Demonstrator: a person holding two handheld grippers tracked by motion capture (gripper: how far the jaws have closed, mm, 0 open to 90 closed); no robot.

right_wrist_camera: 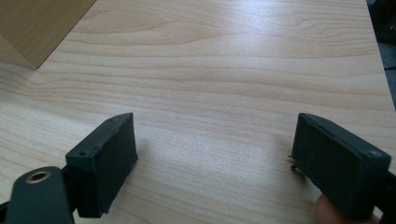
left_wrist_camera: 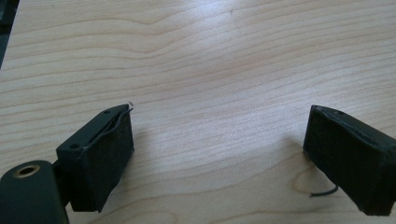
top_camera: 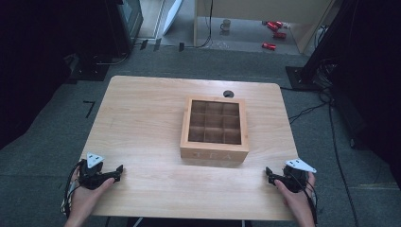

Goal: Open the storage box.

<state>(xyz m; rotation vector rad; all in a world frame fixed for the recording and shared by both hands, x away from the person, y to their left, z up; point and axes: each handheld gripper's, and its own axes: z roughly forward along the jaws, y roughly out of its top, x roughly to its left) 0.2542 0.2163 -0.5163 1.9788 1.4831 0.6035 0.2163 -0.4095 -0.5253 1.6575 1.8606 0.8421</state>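
- The letters on the box (top_camera: 213,153) front are too faint to read.
- In the right gripper view, the box (right_wrist_camera: 37,28) is cut off at the top-left corner.
- Red items (top_camera: 273,33) on the far floor are too small to identify.

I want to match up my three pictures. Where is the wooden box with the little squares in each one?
High view: the square wooden tea box with nine compartments sits mid-table, slightly right of centre.
Left gripper view: not in it.
Right gripper view: one plain wooden corner at the top left.
Shared landmark: the light wooden table, its grain lying under both open tongs.
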